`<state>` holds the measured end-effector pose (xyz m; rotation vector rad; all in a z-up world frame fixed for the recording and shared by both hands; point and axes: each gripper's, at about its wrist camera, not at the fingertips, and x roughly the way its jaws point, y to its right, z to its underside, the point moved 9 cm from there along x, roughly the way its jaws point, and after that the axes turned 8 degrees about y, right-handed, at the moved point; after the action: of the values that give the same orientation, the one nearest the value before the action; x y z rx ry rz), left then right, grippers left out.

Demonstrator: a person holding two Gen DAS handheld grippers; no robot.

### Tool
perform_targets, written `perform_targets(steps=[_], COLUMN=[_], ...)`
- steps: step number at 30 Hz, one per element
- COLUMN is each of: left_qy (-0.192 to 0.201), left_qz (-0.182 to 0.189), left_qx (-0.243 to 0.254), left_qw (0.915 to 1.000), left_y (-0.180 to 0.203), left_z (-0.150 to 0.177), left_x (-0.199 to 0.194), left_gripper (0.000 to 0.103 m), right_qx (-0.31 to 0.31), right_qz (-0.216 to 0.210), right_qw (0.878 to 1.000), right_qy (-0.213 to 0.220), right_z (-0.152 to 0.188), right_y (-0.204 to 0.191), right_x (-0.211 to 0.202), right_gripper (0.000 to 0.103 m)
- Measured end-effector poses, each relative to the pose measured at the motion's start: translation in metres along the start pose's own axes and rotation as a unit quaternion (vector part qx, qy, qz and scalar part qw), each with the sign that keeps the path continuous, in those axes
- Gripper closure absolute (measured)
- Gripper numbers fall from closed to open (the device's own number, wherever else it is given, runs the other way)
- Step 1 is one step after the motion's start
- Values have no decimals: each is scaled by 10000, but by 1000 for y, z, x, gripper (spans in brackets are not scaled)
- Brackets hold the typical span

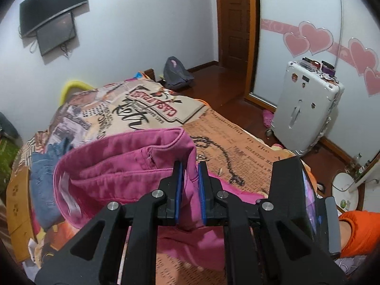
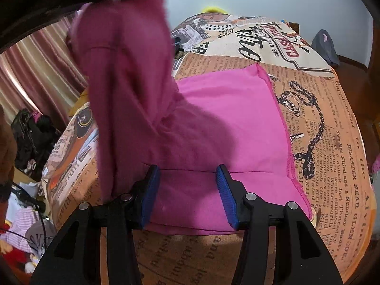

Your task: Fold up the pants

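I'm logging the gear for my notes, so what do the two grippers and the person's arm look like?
Both the left gripper and right gripper are matte black plastic linkages with round silver pins and ribbed blue pads on the fingers. An orange sleeve covers the person's arm. No cables show.

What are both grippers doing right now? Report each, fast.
Left gripper: shut on the pink pants, lifting the waistband end.
Right gripper: open over the pants on the bed, holding nothing.

Left hand-held gripper [image 1: 190,185] pinches the raised pink pants [image 1: 123,163] above the printed bedspread [image 1: 237,142]
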<state>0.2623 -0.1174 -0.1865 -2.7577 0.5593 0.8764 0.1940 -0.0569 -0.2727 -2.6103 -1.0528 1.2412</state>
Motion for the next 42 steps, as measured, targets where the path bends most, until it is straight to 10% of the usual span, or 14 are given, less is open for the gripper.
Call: perform_targets(steps=[18,22,31,42], left_qy=[-661,-842,-599,-1578], left_qz=[617,759,271,-451], left_qx=[-230,-401,-590,-449], left_qw=[9956,9927,9961,9854], left_y=[35,39,-14,-106], left_z=[16,23,20,103], left_x=[49,53,43,110], left_gripper=[91,75,60,53], right_qx=[567,526,421,341], right_qz=[607,773,929,911], right_qw=[9965,9955,9944,9952], right_qy=[18,125,261,-56], right_z=[24,22,15,19], right_y=[75,80,80,73], right_x=[-39,-50,-63,-30], right_gripper=[56,56,56,56])
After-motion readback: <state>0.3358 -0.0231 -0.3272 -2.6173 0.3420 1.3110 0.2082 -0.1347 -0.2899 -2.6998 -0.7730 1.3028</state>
